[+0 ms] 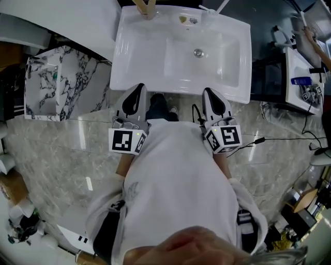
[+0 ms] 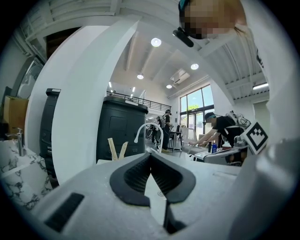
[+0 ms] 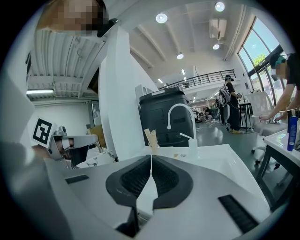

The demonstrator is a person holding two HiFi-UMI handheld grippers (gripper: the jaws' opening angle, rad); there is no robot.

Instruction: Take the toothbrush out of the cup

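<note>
left gripper (image 1: 138, 88), right gripper (image 1: 209, 91) closed; cup (image 3: 193, 149) w/ prob. toothbrush (image 3: 186, 136) plain in right gripper view, unclear left's.

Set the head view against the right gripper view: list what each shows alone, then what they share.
Head view only: the drain in the basin, and the right gripper's own marker cube.
Right gripper view only: the black cabinet behind the sink and the ceiling lights.
Both: the white sink, the wooden sticks at its back edge, the toothbrush standing in its cup, and the right gripper itself, its fingers shut on nothing.
</note>
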